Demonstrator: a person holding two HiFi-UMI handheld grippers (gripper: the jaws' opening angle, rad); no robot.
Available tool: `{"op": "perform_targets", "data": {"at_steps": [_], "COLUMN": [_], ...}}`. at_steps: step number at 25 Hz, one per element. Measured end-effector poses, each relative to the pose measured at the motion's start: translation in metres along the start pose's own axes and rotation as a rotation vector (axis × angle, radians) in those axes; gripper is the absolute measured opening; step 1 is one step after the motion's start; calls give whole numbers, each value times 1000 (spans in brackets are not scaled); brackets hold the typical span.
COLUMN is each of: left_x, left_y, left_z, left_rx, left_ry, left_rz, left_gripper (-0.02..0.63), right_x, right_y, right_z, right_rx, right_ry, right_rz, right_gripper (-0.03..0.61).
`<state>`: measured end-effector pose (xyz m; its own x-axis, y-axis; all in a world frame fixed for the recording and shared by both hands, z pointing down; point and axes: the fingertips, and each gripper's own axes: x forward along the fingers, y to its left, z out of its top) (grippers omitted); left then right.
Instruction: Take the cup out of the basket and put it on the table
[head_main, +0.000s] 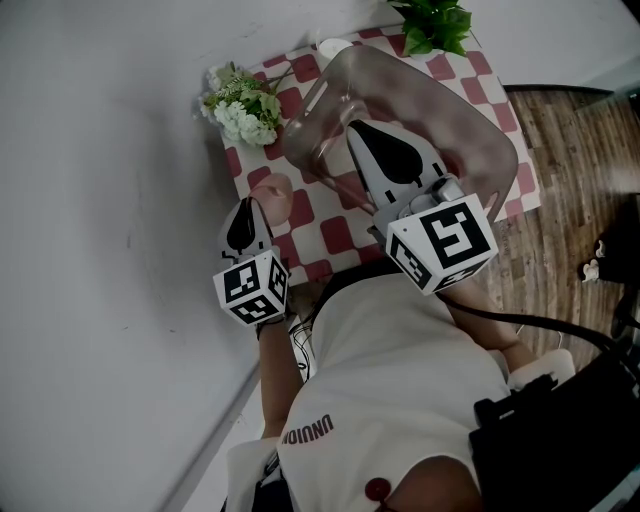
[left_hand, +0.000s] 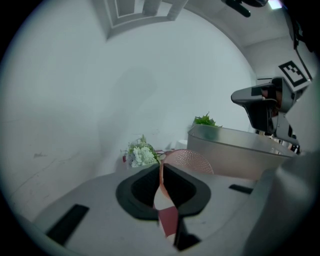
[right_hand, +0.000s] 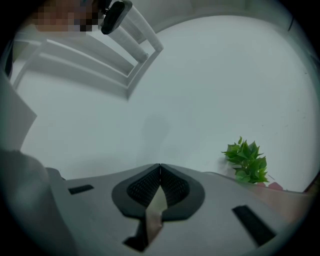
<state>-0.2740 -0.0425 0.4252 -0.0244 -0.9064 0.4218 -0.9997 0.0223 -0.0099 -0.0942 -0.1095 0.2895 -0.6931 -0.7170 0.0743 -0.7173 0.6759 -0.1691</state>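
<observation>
One pink ribbed plastic cup (head_main: 275, 195), one translucent grey plastic basket (head_main: 500, 150), one bunch of white flowers (head_main: 243, 105), one green leafy plant (head_main: 437, 22), two grippers. The cup is outside the basket, just beside it, over the red-and-white checked table (head_main: 335, 238). Its mouth appears to face up, long axis near vertical. The left gripper (head_main: 255, 208) is clamped on the cup's wall, seen only in the left gripper view. The right gripper (head_main: 355, 130), above the basket, has its jaw tips together.
</observation>
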Motion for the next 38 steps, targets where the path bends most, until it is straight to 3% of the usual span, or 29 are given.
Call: {"op": "perform_targets", "data": {"at_steps": [38], "left_x": [28], "left_y": [-7], "left_z": [-72], "left_rx": [-32], "left_ry": [197], "left_rz": [-43], "left_gripper": [32], "right_x": [-1], "right_y": [-8], "right_z": [-3], "right_rx": [2], "right_ry": [6], "right_rz": [-31], "right_gripper": [17]}}
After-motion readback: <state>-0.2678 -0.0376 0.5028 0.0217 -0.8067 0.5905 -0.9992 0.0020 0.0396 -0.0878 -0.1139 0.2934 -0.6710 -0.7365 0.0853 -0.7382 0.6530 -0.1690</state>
